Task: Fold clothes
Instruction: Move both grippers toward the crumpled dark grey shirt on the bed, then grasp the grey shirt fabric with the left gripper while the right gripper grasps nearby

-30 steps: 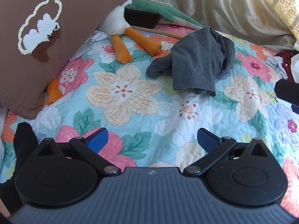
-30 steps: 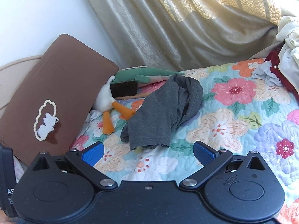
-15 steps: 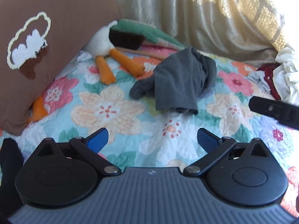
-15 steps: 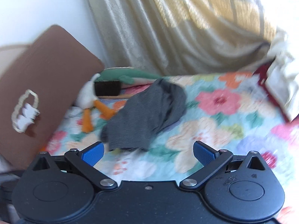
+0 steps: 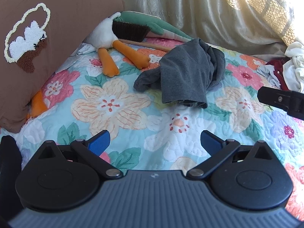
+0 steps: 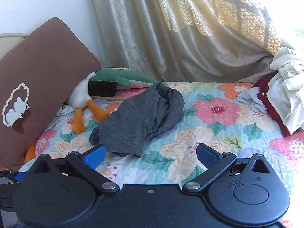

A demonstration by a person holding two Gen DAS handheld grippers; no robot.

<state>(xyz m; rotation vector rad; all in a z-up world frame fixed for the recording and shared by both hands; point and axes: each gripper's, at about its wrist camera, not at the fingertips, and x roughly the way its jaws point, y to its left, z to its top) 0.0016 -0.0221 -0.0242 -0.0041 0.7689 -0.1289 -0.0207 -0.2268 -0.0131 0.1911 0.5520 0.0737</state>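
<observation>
Your left claw (image 5: 154, 139) hangs over the flowered quilt (image 5: 114, 106) on the bed with its blue fingertips (image 5: 99, 139) spread wide apart and nothing between them. Your right claw (image 6: 151, 154) is likewise spread, empty, its blue tips just short of the near hem of the grey garment (image 6: 140, 119). That garment (image 5: 186, 76) lies crumpled in a loose heap on the quilt, ahead of both claws and touched by neither. Beyond it to the left a plush duck (image 5: 108, 38) with orange legs rests against a brown pillow (image 5: 47, 28), and a dark-bristled brush (image 5: 130, 31) lies across the duck. At the far right of the bed sits a pile of other clothes (image 6: 281, 95), cream and dark red, well apart from the grey one. A pale curtain (image 6: 171, 28) hangs behind the bed.
</observation>
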